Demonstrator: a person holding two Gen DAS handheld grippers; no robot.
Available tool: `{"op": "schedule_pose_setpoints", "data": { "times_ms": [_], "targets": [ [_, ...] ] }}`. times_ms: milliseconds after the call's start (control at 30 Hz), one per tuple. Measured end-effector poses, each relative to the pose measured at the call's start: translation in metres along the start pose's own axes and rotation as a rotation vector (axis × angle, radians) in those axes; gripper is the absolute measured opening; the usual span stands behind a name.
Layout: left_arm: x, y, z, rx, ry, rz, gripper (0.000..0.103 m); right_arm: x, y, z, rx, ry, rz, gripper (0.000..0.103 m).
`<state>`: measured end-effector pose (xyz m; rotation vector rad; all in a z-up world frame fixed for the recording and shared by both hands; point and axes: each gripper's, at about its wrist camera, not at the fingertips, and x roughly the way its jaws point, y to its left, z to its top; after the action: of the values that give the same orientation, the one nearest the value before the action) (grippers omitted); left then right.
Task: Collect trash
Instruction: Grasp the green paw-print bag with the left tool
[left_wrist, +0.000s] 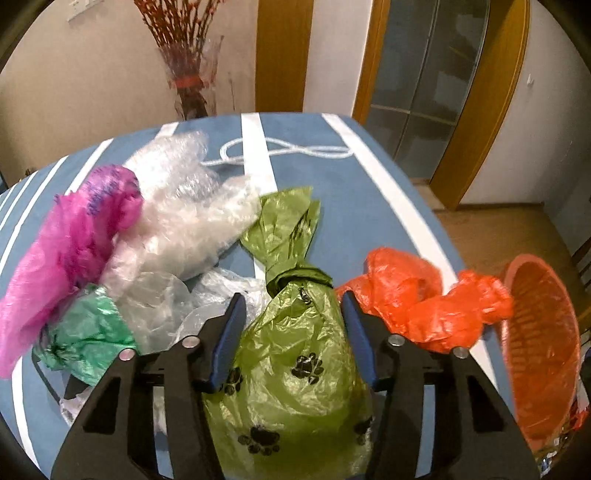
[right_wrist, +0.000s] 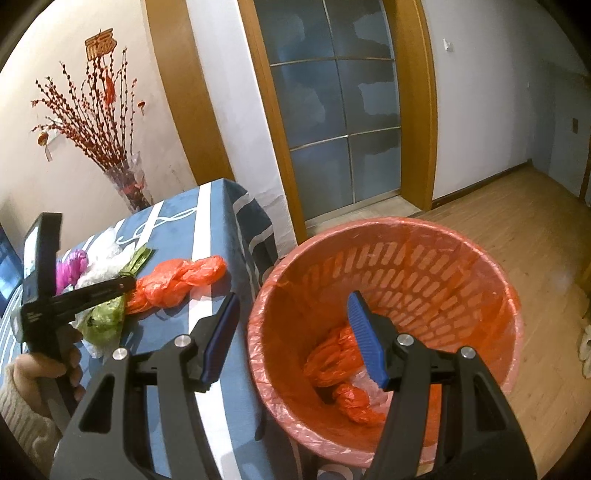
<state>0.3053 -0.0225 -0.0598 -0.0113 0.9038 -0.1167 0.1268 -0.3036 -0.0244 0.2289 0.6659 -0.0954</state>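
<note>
A knotted green bag with paw prints (left_wrist: 295, 362) lies on the blue striped table (left_wrist: 343, 199). My left gripper (left_wrist: 293, 306) is open with its jaws on either side of the bag, not squeezing it. An orange bag (left_wrist: 417, 302) lies right of it, a pink bag (left_wrist: 70, 240), clear plastic (left_wrist: 184, 214) and a teal bag (left_wrist: 88, 332) lie to the left. My right gripper (right_wrist: 293, 317) is open and empty, over the rim of the orange basket (right_wrist: 424, 251). Orange bags (right_wrist: 340, 369) lie inside the basket. The left gripper (right_wrist: 92, 291) shows over the green bag (right_wrist: 105, 319).
A white cord (left_wrist: 288, 151) lies at the table's far end. A vase of red branches (right_wrist: 129, 181) stands behind the table. The basket stands off the table's right edge (left_wrist: 543, 343) on a wood floor (right_wrist: 517, 206). A glass door (right_wrist: 332, 122) is behind.
</note>
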Motion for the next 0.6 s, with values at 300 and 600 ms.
{"op": "schedule_pose_setpoints", "data": {
  "times_ms": [300,600],
  "targets": [
    [-0.021,0.009,-0.002,-0.028,-0.066,-0.057,0.021,0.004,0.014,0.000,-0.029,0.015,0.023,0.060],
    [-0.059,0.021,0.005,-0.054,-0.146,-0.128,0.021,0.008,0.051,0.002,-0.093,0.019,0.070,0.060]
  ]
}}
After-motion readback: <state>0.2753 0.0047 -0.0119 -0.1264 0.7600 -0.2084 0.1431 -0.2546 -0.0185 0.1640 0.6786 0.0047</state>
